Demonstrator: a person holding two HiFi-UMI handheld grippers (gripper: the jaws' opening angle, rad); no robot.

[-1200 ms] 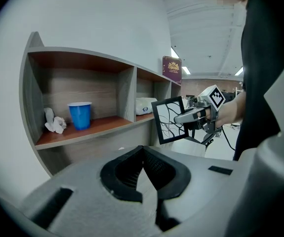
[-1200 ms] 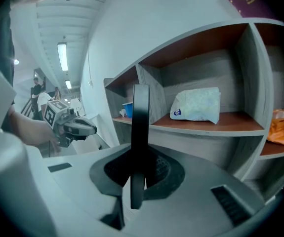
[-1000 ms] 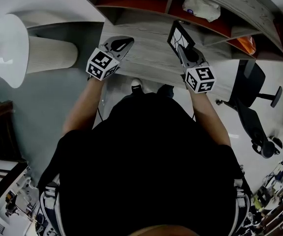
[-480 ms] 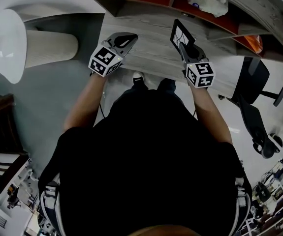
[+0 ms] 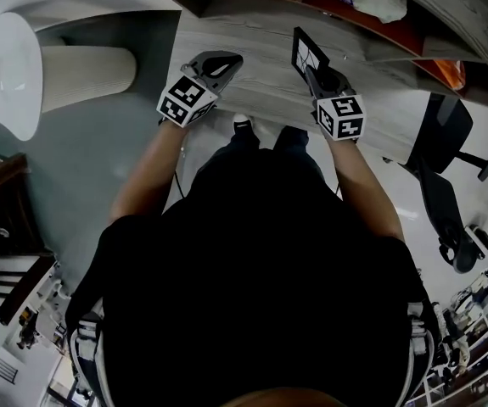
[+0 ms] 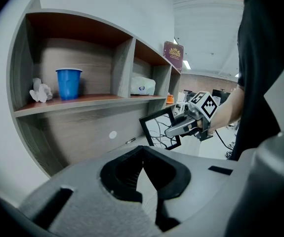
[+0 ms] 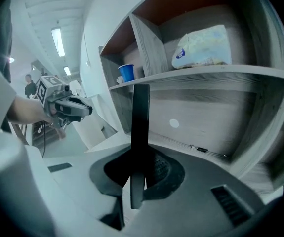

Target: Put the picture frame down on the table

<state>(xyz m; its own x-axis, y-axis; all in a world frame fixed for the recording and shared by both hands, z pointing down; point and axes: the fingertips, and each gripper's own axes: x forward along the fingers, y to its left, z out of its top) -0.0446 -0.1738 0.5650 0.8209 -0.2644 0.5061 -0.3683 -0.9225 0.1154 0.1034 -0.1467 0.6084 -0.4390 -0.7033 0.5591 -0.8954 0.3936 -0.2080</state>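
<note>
Right gripper (image 5: 313, 73) clamped on edge of black rectangular picture frame (image 5: 308, 51) with white branch-pattern print. Frame upright, slightly tilted, over right part of grey wood-grain table (image 5: 256, 87); contact with table unclear. Left gripper (image 5: 225, 61) over table's left part, jaws together, nothing between. Blue plastic cup (image 6: 68, 83) on grey-edged wooden shelf (image 6: 82, 101) above table's back.

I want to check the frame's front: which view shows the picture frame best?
Left gripper view: the picture frame faces it, front visible. Head view shows it small, tilted; right gripper view sees only its black edge.
</note>
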